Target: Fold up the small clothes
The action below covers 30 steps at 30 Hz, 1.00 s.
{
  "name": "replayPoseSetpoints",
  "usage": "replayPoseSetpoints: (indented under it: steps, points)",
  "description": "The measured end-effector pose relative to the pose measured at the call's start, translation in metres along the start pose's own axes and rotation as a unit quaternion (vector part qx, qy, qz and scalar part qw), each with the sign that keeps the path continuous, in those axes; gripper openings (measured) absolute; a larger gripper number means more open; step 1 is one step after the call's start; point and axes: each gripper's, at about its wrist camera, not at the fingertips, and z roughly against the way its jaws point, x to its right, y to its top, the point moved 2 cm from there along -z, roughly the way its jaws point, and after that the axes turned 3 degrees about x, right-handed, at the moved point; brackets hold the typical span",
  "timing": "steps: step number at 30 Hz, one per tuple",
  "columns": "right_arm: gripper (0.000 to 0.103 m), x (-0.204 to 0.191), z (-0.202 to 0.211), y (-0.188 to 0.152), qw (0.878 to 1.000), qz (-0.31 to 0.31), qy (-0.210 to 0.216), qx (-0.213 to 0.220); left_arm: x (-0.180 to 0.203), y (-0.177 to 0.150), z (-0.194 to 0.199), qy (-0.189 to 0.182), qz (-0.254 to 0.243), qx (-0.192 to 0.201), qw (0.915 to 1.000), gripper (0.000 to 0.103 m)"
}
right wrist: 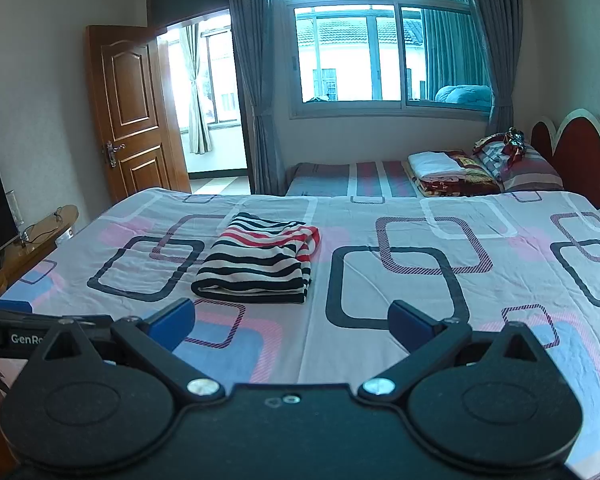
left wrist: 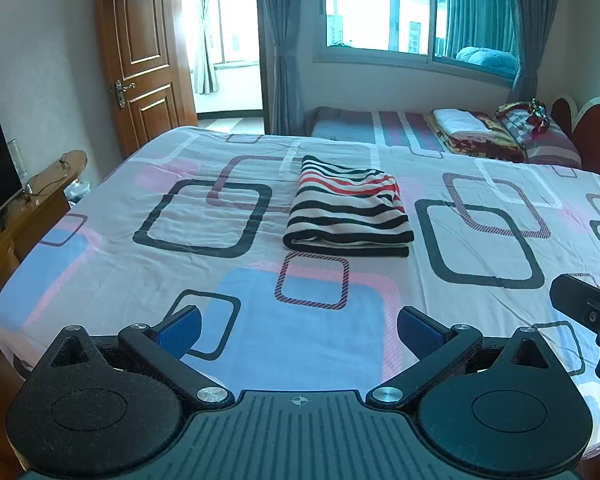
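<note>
A striped garment (left wrist: 348, 210) lies folded into a neat rectangle on the bed (left wrist: 100, 280), near the middle of the patterned sheet. The left gripper (left wrist: 298, 330) hovers above the sheet's near edge, its blue pads spread wide and holding nothing; the garment sits well ahead of it and slightly right. The right gripper (right wrist: 290, 322) is likewise released and empty, with the garment (right wrist: 260, 258) ahead and a little left. Neither gripper touches the cloth. In the right wrist view the left gripper shows at the left edge.
</note>
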Motion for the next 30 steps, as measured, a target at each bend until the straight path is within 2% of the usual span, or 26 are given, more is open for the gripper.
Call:
replayPoseSetpoints:
  steps: [30]
  points:
    - [0.102,0.006,-0.022,0.000,1.000,-0.009,-0.002,-0.016,0.013,0.006,-0.020,-0.003,-0.007,-0.012,0.9999,0.103]
